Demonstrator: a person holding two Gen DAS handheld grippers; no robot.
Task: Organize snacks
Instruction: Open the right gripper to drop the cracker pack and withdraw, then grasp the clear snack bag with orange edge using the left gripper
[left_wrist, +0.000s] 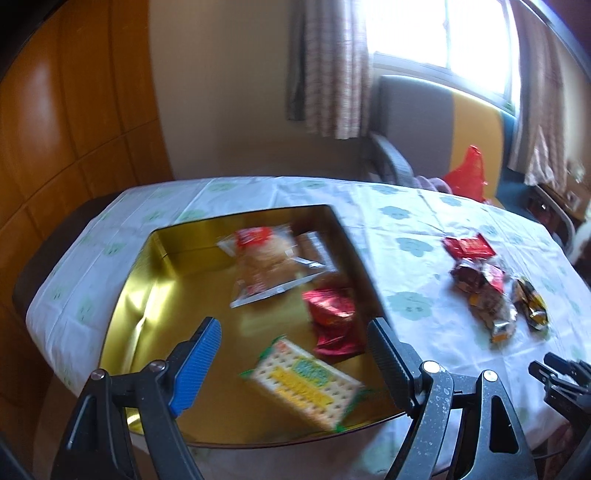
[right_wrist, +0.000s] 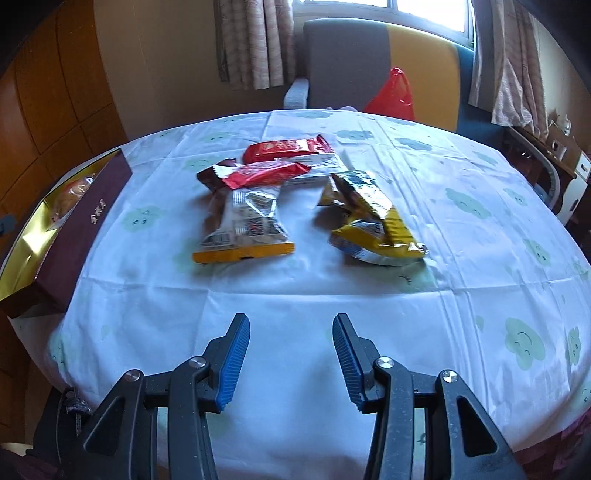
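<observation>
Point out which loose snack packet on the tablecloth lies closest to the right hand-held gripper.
The clear packet with the orange bottom edge, left of the crumpled yellow packet. Its orange edge reaches nearest the open right hand-held gripper; the red packets lie behind it.

Gold box, pale worktop cloth

The box (left_wrist: 155, 295) is gold inside, maroon outside; the cloth (right_wrist: 295, 295) is white with green clouds; packets are red (right_wrist: 288, 147), yellow (right_wrist: 391, 225) and green-yellow (left_wrist: 306, 380); claw pads (right_wrist: 232, 365) are blue.
</observation>
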